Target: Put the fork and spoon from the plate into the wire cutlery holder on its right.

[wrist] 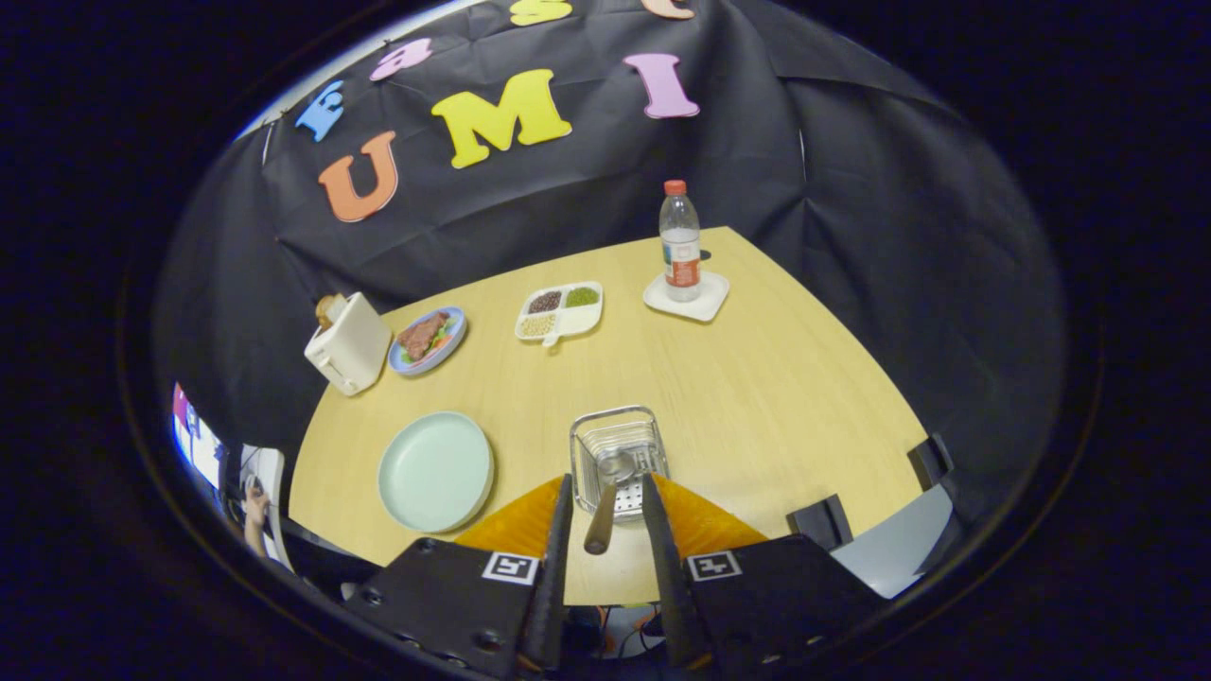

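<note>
tongs open, fingers either side of the spoon handle, not touching it | spoon standing tilted in the holder, bowl down, handle leaning back between the fingers | plate bare, left of holder | beyond: toaster, food plate, tray, bottle

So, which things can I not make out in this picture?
- Fork: possibly inside the wire cutlery holder, too small to confirm in the gripper view.
- Spoon between the hand-held gripper fingers: contact unclear.
- Bottle label: too small.
</note>
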The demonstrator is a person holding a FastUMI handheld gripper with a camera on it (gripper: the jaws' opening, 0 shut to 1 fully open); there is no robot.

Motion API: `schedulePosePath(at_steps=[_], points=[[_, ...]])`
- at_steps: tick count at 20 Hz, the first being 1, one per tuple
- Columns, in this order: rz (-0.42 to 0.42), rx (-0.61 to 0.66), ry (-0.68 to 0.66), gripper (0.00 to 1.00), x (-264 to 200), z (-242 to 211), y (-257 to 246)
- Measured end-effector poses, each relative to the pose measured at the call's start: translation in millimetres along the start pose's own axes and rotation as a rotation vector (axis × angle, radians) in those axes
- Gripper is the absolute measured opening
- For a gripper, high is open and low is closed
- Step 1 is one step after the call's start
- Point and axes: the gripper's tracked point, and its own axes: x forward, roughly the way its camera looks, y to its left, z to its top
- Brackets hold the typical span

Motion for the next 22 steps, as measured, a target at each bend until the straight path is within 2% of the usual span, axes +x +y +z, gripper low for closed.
schedulePosePath(at_steps=[1,2,9,14,22], points=[[-0.002,-0.005,-0.014,0.44,-4,2,3],[-0.004,-0.007,-0.026,0.51,-8,3,6],[0.005,-0.024,-0.144,0.7,-38,16,42],[-0.007,-0.065,-0.298,0.97,-62,23,71],[-0.03,-0.099,-0.517,0.96,-93,24,106]])
